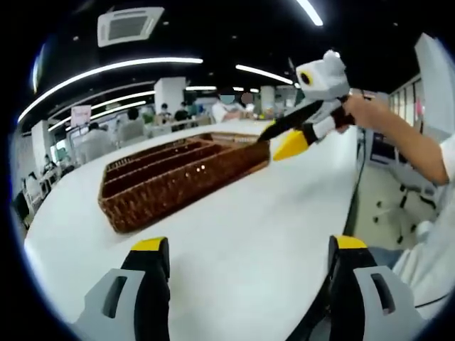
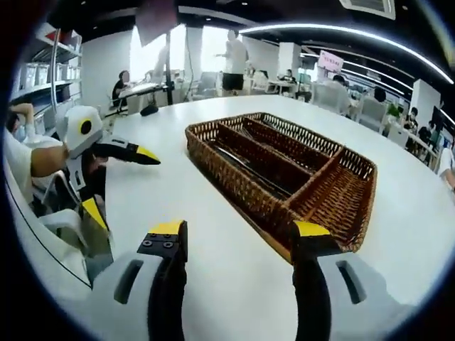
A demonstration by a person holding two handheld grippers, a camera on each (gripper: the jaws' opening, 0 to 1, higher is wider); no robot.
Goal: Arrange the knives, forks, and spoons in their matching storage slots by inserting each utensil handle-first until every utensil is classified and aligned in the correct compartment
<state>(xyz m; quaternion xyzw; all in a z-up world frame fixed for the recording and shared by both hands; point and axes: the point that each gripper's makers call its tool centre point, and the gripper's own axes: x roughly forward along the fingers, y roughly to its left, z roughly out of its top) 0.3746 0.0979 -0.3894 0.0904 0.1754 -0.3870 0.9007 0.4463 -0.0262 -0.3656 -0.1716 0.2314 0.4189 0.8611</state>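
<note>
A brown wicker cutlery tray [image 1: 170, 202] with long slots lies on the white table [image 1: 277, 213]. Metal glints in its long slots [image 1: 193, 169], but I cannot tell which utensils they are. My left gripper [image 1: 249, 245] hovers open and empty over the table in front of the tray. My right gripper [image 1: 279, 142], held by a hand, hangs open by the tray's far right corner. In the right gripper view the tray [image 2: 227, 181] lies just ahead of the open, empty right gripper [image 2: 239, 231]. Dark utensils [image 2: 245, 170] rest in its long compartments. The left gripper [image 2: 119, 183] is at the left, open.
The table's curved edge [image 1: 355, 206] runs along the right, with office chairs [image 1: 402, 206] beyond it. The person's arm [image 1: 409, 145] reaches in from the right. People sit at desks [image 2: 135, 89] in the background. Bare tabletop [image 2: 213, 284] surrounds the tray.
</note>
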